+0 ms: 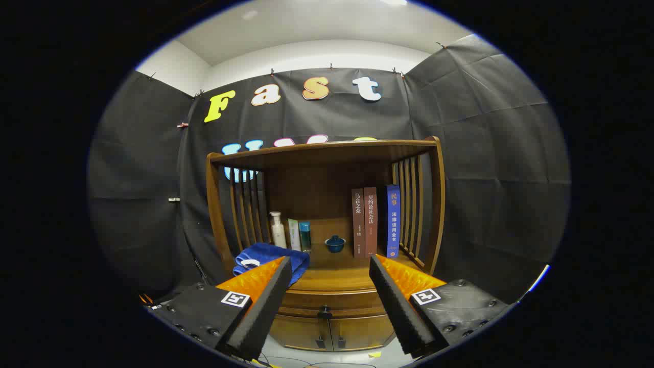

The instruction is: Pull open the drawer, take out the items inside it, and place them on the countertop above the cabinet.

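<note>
Wooden cabinet point(327, 214) — closed drawer point(327, 301) beyond the spread, empty tool point(329, 266).

1. Beyond my tongs point(330, 259), three books point(371, 222) carry Chinese spine titles; I read "民事" atop the blue book point(393, 220).
2. Bottle point(278, 230) print: too small for me.
3. A square coded marker point(235, 299) sits on each finger mount; the fingers point(265, 306) are spread, holding nothing.
</note>
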### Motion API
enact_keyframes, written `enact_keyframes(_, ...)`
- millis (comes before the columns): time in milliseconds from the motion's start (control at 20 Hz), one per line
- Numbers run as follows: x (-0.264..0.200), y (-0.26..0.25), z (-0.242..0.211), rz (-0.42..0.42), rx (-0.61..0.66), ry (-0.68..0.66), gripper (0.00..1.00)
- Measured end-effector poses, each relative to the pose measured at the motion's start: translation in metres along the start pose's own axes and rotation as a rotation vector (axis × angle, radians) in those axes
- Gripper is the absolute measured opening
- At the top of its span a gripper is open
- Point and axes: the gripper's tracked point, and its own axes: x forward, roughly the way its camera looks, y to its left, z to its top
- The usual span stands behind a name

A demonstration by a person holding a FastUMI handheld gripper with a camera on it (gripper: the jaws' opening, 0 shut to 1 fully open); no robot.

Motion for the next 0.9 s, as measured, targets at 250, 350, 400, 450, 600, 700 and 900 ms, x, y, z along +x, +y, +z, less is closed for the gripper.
enact_keyframes(250,0.007,-0.002,-0.011,-0.001,0.017,0.022,0.99)
enact_keyframes(350,0.010,-0.002,-0.015,-0.001,0.012,0.035,0.99)
enact_keyframes(400,0.012,-0.002,-0.017,-0.002,0.009,0.040,0.99)
enact_keyframes(450,0.015,-0.002,-0.016,0.000,0.008,0.041,0.99)
enact_keyframes(600,0.019,0.002,-0.018,0.010,0.012,0.045,0.99)
enact_keyframes(700,0.022,0.004,-0.021,0.012,0.009,0.053,0.99)
enact_keyframes(900,0.028,0.009,-0.023,0.019,-0.008,0.052,0.99)
